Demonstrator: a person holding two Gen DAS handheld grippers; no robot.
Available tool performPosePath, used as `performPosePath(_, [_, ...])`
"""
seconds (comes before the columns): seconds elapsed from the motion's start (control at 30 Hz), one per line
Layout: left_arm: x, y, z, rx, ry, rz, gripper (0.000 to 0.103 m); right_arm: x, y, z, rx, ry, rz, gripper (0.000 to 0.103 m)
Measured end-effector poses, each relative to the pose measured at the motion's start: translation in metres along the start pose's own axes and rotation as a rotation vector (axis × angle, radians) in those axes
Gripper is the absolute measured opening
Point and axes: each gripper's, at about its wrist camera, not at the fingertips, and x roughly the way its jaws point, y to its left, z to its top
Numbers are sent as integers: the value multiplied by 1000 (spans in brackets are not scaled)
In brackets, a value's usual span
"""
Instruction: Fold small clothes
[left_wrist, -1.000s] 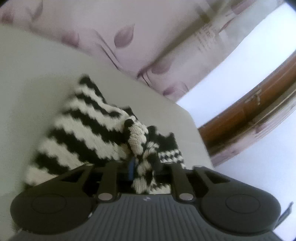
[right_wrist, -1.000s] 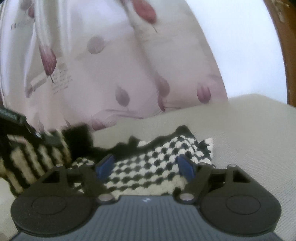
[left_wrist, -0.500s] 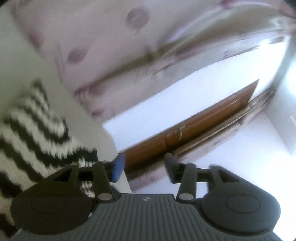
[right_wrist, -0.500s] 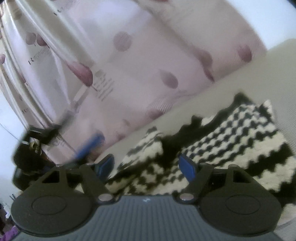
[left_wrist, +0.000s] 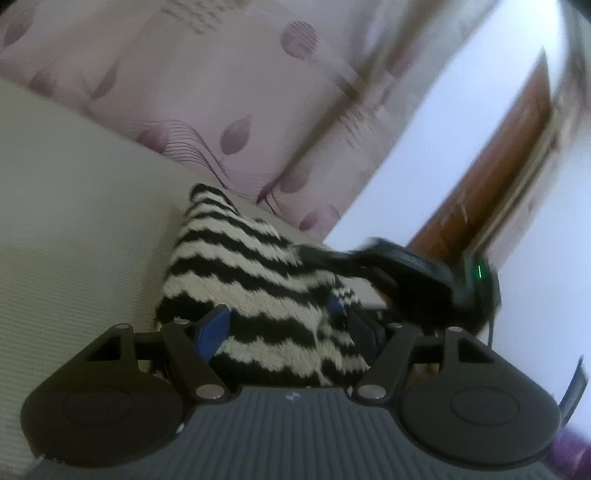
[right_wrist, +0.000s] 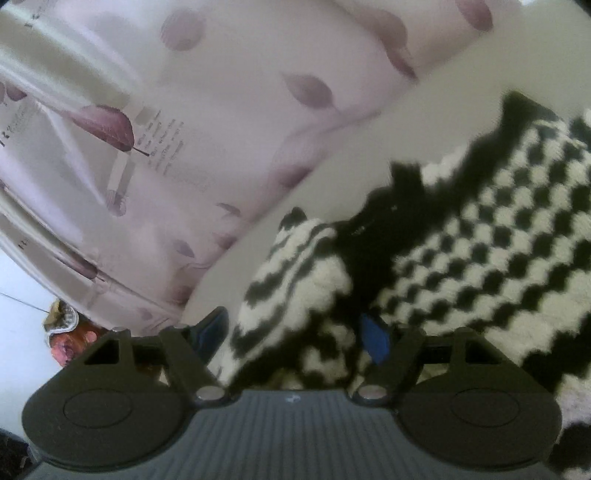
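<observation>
A black-and-white knitted garment (left_wrist: 255, 266) lies on a pale table (left_wrist: 74, 229). It shows wavy stripes in the left wrist view and a checked panel (right_wrist: 509, 243) with a striped folded part (right_wrist: 295, 266) in the right wrist view. My left gripper (left_wrist: 277, 325) is open, its blue pads (left_wrist: 214, 328) on either side of the striped knit's near edge. My right gripper (right_wrist: 295, 332) is open over the striped fold, blue pad (right_wrist: 373, 332) against the knit. The right gripper's black body (left_wrist: 417, 280) shows at the right of the left wrist view.
A pale curtain with purple leaves (left_wrist: 229, 92) hangs behind the table and also fills the left of the right wrist view (right_wrist: 147, 140). A brown wooden frame (left_wrist: 491, 192) and a white wall are at the right. Clutter sits low left (right_wrist: 70, 332).
My left gripper let go of the knit, swung away toward the wall, then came back open over the striped part. My right gripper stayed open and moved left over the striped fold.
</observation>
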Motion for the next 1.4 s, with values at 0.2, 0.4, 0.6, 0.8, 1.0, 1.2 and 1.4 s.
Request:
performPosePath(0.2, [1, -21, -8, 61, 18, -21, 69, -3, 14, 8, -140, -68, -28, 15])
performPosePath(0.4, [-10, -33, 8, 29, -30, -58, 88, -40, 7, 46, -198, -132, -4, 15])
performPosePath(0.6, [9, -47, 4, 38, -11, -52, 92, -75, -34, 82, -203, -144, -58, 15])
performPosePath(0.8, [34, -61, 1, 62, 19, -53, 92, -84, -73, 90, -219, -105, -133, 14])
performPosePath(1.0, [53, -77, 2, 126, 15, -56, 92, -84, -100, 90, -211, -94, -156, 15])
performPosePath(1.2, [73, -93, -8, 248, 42, -54, 81, -77, -99, 99, -299, -87, -204, 15])
performPosePath(1.4, [89, -87, -21, 285, 110, -44, 76, -105, -117, 92, -177, -195, -225, 28])
